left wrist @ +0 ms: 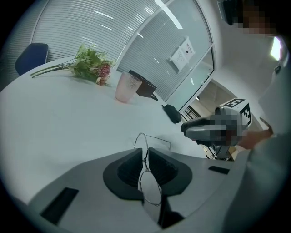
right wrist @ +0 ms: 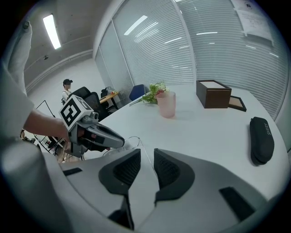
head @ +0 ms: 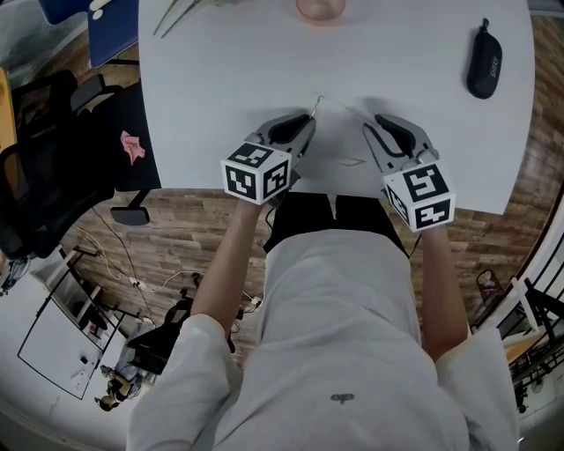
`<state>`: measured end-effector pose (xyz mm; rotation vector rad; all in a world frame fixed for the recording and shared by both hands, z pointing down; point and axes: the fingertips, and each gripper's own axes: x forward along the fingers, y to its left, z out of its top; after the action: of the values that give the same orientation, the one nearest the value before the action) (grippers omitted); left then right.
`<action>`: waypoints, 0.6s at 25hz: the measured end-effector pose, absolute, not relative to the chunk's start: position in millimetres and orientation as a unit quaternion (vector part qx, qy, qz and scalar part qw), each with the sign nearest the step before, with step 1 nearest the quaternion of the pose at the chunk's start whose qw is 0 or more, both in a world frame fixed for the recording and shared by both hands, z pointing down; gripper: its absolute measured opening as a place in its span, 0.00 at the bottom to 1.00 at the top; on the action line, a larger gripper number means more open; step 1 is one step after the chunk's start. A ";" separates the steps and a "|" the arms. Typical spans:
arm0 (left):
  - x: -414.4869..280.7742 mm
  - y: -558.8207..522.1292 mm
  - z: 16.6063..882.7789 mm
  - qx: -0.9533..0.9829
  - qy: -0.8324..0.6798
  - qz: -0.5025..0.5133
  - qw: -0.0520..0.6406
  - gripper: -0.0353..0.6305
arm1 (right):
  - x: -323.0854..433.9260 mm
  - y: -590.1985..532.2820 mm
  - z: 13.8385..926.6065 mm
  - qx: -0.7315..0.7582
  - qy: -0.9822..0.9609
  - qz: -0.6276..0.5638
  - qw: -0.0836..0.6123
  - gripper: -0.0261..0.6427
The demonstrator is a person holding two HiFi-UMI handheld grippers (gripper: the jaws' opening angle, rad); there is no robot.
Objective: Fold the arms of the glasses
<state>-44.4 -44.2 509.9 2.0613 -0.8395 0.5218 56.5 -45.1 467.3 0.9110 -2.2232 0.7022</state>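
Note:
Thin wire-rimmed glasses [head: 344, 107] hang just above the white table [head: 220, 79] near its front edge, between my two grippers. My left gripper [left wrist: 144, 152] is shut on the glasses [left wrist: 146, 160] at the frame, with one lens rim running down between its jaws and the other rim sticking out ahead. From the head view it [head: 307, 120] sits left of the glasses. My right gripper [right wrist: 147, 159] is at their right, jaws a little apart. One thin arm of the glasses [right wrist: 143, 152] runs through the gap, and the pads do not press on it.
A black glasses case [head: 484, 62] lies at the table's far right. At the far edge stand a pink cup [head: 319, 9], a flower bunch [left wrist: 91, 63] and a brown box [right wrist: 213, 93]. A black office chair [head: 35, 167] stands left of the table.

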 end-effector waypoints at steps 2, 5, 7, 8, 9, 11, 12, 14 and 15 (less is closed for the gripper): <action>-43.2 -44.7 509.3 0.821 -0.334 0.209 0.413 0.13 | 58.3 -47.1 469.1 0.344 -0.843 0.264 0.318 0.18; -42.7 -45.4 509.1 0.821 -0.333 0.208 0.413 0.12 | 60.0 -49.2 473.3 0.342 -0.842 0.261 0.324 0.18; -42.6 -45.5 508.7 0.821 -0.334 0.207 0.413 0.12 | 59.8 -49.0 475.6 0.339 -0.841 0.262 0.330 0.18; -42.6 -45.4 508.3 0.822 -0.334 0.207 0.413 0.12 | 60.0 -48.8 476.9 0.338 -0.841 0.262 0.333 0.18; -42.5 -45.0 508.1 0.822 -0.334 0.207 0.412 0.12 | 60.4 -48.6 478.6 0.336 -0.840 0.260 0.337 0.18; -42.0 -44.6 508.2 0.823 -0.335 0.208 0.409 0.12 | 60.8 -48.1 482.7 0.330 -0.841 0.256 0.345 0.18; -41.6 -44.7 508.5 0.823 -0.335 0.209 0.408 0.12 | 60.2 -47.8 484.6 0.325 -0.842 0.254 0.348 0.18; -41.0 -45.2 509.0 0.824 -0.336 0.209 0.405 0.11 | 58.8 -46.2 488.7 0.315 -0.843 0.251 0.357 0.18; -41.1 -45.3 509.1 0.824 -0.337 0.209 0.405 0.11 | 58.2 -45.0 491.2 0.310 -0.843 0.249 0.363 0.18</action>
<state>-41.1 -45.3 509.1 2.0790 -0.8494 0.5274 58.2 -45.0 491.2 0.7984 -2.1700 0.6418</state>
